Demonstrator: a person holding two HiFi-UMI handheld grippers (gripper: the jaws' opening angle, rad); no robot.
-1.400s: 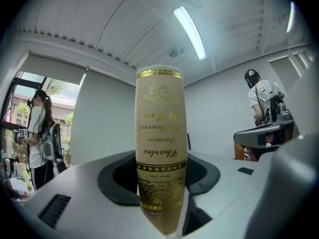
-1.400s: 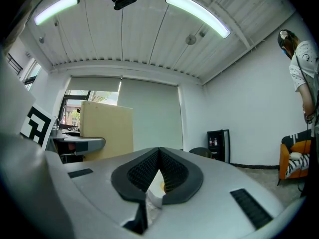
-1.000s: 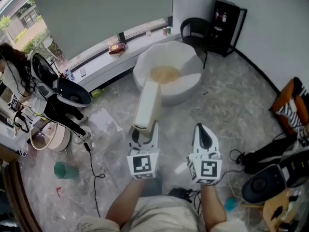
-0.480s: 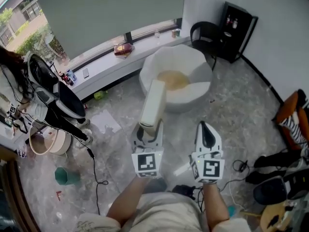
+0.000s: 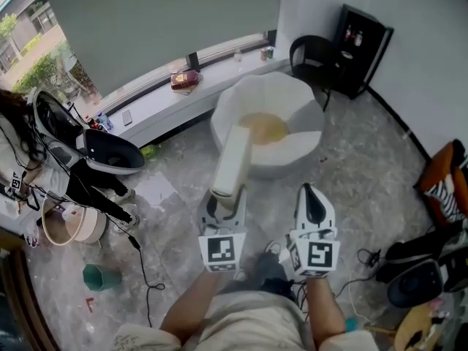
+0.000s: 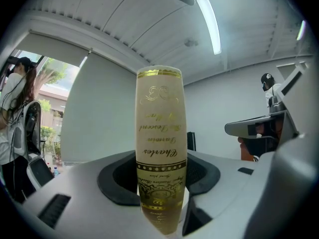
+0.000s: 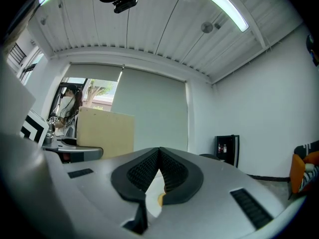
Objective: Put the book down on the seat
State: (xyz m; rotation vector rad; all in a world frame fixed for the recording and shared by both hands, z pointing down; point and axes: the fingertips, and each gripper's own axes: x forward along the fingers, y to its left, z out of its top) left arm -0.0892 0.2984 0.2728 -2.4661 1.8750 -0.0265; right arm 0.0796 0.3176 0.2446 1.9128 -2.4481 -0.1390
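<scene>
Grippers first: our left gripper (image 5: 221, 198) is clamped on the book (image 5: 232, 156), with its jaws set fairly wide and the book's lower end pressed between them. In the left gripper view the cream spine with gold lettering faces the camera and rises straight up out of the jaws. Our right gripper (image 5: 313, 196) hangs just beside the left one, apart from the book. Its jaws are drawn together tip to tip with nothing between them. Both are held out in front of our knees, over a grey marbled floor (image 5: 351, 174). From the head view the book points away from us, and its far end shows against the near rim of the seat (image 5: 300, 148), so it is in the air rather than set down. That seat is a round white tub chair with a yellow cushion (image 5: 263, 128) in its hollow. Off to our left, a green cup (image 5: 99, 276) stands on the floor, and a person (image 5: 18, 152) stands by the window. Beyond the seat, a black chair (image 5: 307, 50) and a black cabinet (image 5: 360, 39) stand near the white wall.
</scene>
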